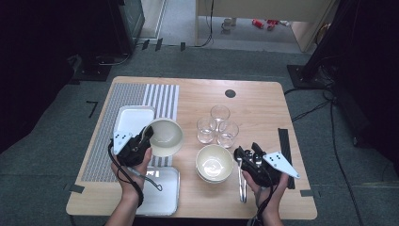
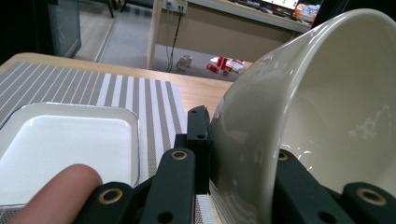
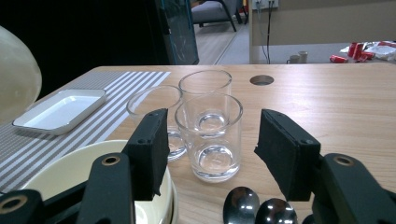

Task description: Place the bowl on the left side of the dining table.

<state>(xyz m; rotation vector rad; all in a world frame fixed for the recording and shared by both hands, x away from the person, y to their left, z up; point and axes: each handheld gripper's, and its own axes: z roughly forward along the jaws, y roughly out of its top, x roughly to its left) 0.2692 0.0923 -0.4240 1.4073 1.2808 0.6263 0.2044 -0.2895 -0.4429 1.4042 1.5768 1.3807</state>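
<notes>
My left gripper [image 1: 148,133] is shut on the rim of a cream bowl [image 1: 165,136], which it holds tilted above the striped placemat [image 1: 162,100]. In the left gripper view the bowl's wall [image 2: 327,107] is pinched between the black jaws of that gripper [image 2: 240,156]. A stack of cream bowls [image 1: 214,163] rests on the table in front of three clear glasses [image 1: 219,123]. My right gripper [image 1: 248,151] stands open to the right of the stack, above the bowls of the metal spoons [image 1: 242,181]. Seen from the right gripper [image 3: 212,137], the nearest glass [image 3: 215,135] stands beyond the gap.
A white tray [image 1: 134,120] lies on the placemat at the left. A second tray [image 1: 162,190] sits at the front edge with a cable across it. A round hole [image 1: 230,93] marks the far table side. A black strip [image 1: 284,141] runs along the right edge.
</notes>
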